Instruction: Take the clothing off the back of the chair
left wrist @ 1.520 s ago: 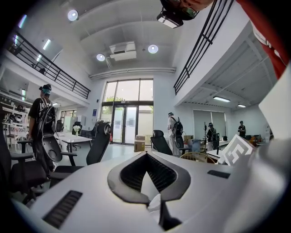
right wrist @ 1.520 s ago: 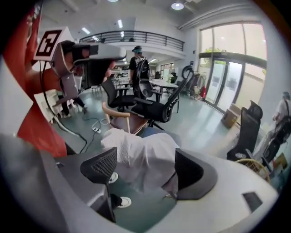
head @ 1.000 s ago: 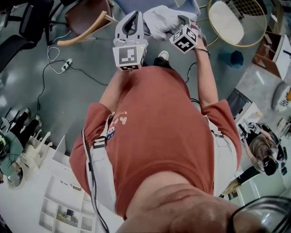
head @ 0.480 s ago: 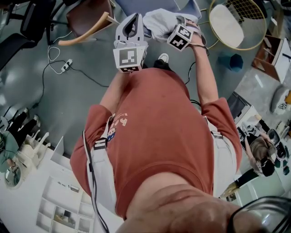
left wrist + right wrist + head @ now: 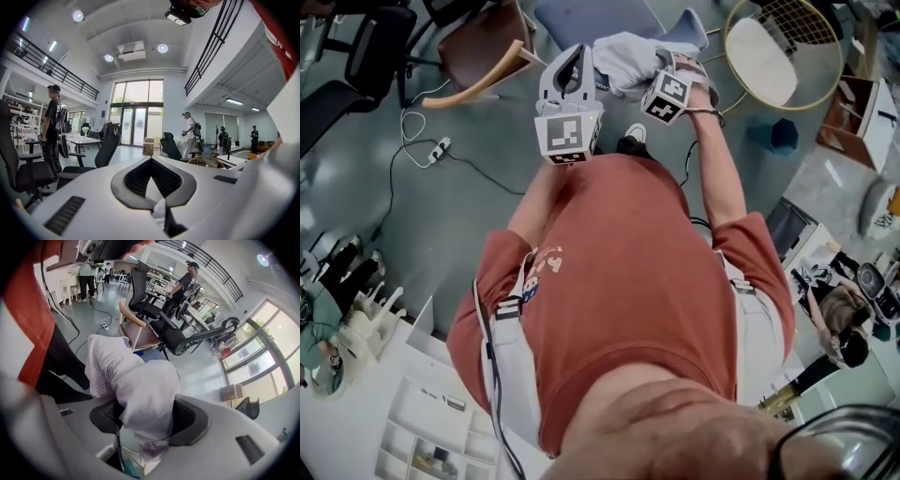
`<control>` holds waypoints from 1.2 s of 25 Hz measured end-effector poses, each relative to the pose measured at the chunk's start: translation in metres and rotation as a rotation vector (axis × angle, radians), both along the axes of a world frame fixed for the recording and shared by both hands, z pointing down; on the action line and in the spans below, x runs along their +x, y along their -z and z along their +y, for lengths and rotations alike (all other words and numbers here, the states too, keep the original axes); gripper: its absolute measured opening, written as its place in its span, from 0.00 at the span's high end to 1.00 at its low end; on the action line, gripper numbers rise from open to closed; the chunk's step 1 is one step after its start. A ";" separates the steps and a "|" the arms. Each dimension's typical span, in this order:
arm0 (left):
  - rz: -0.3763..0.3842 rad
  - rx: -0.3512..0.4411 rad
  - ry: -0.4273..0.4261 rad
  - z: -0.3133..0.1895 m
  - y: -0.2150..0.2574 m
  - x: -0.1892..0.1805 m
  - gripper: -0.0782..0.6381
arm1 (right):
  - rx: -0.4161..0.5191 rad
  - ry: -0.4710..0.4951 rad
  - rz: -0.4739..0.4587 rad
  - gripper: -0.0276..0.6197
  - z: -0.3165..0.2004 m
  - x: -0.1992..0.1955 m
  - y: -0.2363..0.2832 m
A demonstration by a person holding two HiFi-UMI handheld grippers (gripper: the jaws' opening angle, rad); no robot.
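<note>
At twelve o'clock the right gripper [image 5: 145, 425] has just been closing its jaws, which now pinch the clothing [image 5: 136, 380], so it looks ready to lift. The left gripper [image 5: 151, 161] is closed and empty.

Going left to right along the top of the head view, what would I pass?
Black office chair → wooden chair → left gripper → white clothing → round gold-rimmed seat → wooden box.

The head camera looks steeply down over the person's red shirt [image 5: 619, 281], with the wooden chair [image 5: 478, 58] far below it on the floor. The right gripper [image 5: 145, 423] camera rides close above that chair, tilted down along its fingers [image 5: 192, 420], and shares the chair and the white clothing [image 5: 623, 52] with the head view. The left gripper [image 5: 151, 183] camera, up beside the chair, faces level across the hall.
</note>
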State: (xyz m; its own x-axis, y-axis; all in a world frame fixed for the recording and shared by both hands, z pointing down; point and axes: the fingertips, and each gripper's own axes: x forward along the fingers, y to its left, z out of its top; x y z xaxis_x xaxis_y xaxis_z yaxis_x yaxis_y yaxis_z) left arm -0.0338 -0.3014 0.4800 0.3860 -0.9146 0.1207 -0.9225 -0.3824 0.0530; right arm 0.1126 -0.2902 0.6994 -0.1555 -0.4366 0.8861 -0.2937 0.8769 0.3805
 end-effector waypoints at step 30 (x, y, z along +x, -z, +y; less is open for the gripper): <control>0.013 0.022 -0.041 -0.006 0.018 0.014 0.87 | 0.102 -0.285 -0.370 0.84 0.027 0.004 0.050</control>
